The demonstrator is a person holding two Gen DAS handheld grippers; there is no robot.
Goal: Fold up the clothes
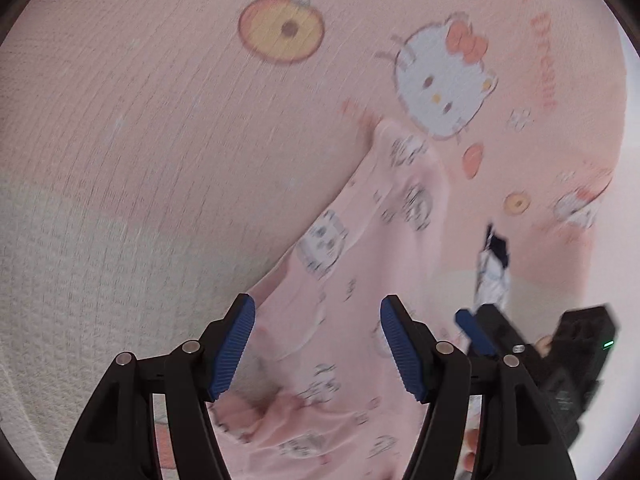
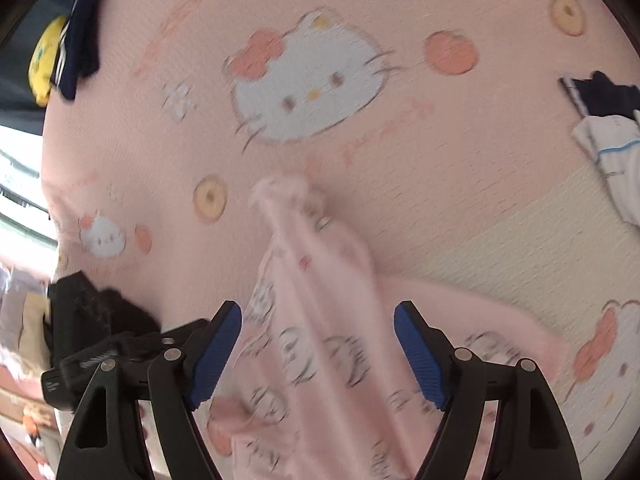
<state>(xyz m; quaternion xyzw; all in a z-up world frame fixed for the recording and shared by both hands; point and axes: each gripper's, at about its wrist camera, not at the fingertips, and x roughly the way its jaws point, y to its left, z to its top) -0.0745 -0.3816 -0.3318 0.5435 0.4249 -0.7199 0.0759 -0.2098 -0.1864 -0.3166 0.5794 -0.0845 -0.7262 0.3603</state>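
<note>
A pale pink garment (image 1: 360, 280) printed with small cat faces lies rumpled on a pink cartoon-cat bedsheet (image 1: 160, 100). My left gripper (image 1: 316, 344) is open, its blue pads (image 1: 232, 352) on either side of the garment's near part. My right gripper (image 2: 318, 354) is also open over the same garment (image 2: 320, 300), which stretches away to a bunched end. The right gripper shows in the left wrist view (image 1: 476, 334) just to the right. The left gripper's black body shows at the left of the right wrist view (image 2: 92, 344).
The bedsheet (image 2: 400, 140) covers the whole surface. A navy and white garment (image 2: 604, 120) lies at the right edge, also small in the left wrist view (image 1: 494, 268). A dark striped garment (image 2: 80, 52) and a yellow item (image 2: 44, 60) lie at the far left corner.
</note>
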